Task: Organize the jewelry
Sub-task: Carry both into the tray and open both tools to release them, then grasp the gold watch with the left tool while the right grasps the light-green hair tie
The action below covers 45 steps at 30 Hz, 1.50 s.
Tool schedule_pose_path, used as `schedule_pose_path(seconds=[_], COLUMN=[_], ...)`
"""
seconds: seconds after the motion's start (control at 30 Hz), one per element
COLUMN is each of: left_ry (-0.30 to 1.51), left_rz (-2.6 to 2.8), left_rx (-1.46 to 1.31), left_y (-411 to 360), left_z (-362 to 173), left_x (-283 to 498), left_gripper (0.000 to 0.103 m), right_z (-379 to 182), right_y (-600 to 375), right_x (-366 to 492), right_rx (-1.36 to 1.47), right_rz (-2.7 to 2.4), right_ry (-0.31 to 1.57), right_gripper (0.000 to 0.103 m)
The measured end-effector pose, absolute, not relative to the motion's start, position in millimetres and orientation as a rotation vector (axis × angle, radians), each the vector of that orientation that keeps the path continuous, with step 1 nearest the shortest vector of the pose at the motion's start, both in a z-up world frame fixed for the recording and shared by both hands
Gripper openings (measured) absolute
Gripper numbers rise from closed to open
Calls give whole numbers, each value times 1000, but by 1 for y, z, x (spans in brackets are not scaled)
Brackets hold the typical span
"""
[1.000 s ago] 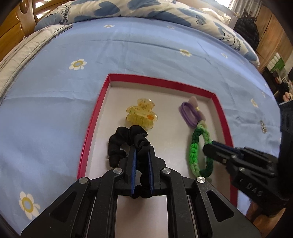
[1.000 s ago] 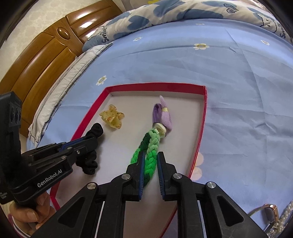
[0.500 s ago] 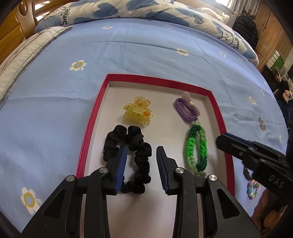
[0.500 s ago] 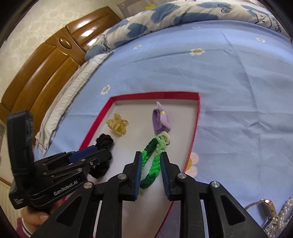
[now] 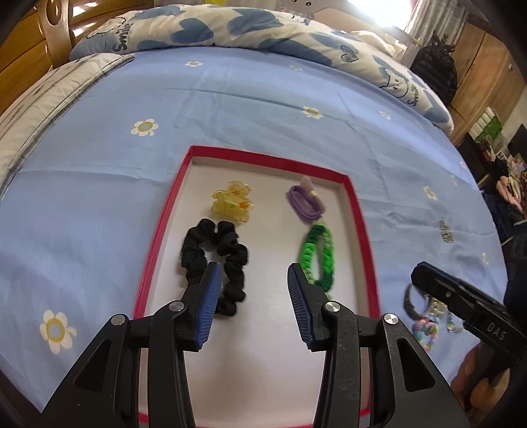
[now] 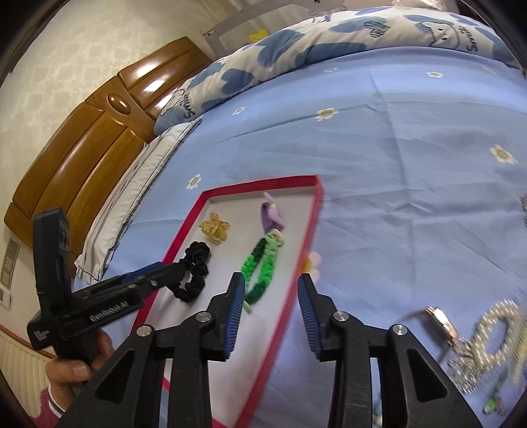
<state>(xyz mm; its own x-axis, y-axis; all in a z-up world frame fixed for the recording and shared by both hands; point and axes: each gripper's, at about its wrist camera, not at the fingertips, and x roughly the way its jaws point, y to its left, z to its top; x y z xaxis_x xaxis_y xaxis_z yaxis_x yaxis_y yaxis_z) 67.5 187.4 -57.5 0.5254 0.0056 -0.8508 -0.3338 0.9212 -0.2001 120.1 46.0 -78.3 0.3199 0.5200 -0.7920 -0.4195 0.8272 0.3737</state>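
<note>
Bed sheet (image 5: 98, 204): blue with daisies, lying under everything; a patterned duvet (image 5: 204, 29) is bunching along its far edge.
Tray (image 5: 154, 250): a shallow red-rimmed tray with a pale floor is sitting on the sheet, and four hair pieces are resting inside it.
Black scrunchie (image 5: 214, 260): lying in the tray's near-left part. The left finger's blue pad is overlapping its near-left edge in the left wrist view, but nothing is pinching it.
Left gripper (image 5: 252, 303): hovering over the near end of the tray, jaws opening — the blue pads are standing apart with only part of the scrunchie and bare tray floor between them, so it is gripping nothing.
Yellow claw clip (image 5: 232, 201): sitting beyond the scrunchie, toward the tray's far-left part.
Purple hair tie (image 5: 304, 202): lying at the far right, its near end meeting the green piece.
Green braided band (image 5: 318, 255): stretching along the tray's right side, free of both tools.
Right gripper (image 6: 271, 312): jaws opening and gripping nothing — in its own view the tray's right rim is running between the pads, with the green braided band's near end just beside the left pad.
Loose jewelry (image 6: 484, 339): pearls and a watch are lying blurred on the sheet, right of the tray.
</note>
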Motion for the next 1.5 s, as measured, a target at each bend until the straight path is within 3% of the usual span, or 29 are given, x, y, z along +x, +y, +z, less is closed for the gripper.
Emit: schedule_pose_path(seconds=[0.43, 1.5], left_ry=[998, 1078], left_rz=[82, -93], left_rx=[-351, -184], left_y=[129, 18], left_z=[-42, -52], left_x=[65, 100], left_gripper=[45, 45], right_z=[-59, -57], right_y=[-30, -211], right_x=[92, 53], right_rx=[154, 228], right_rz=[510, 137], right_ry=[1040, 975], right_gripper=[38, 44])
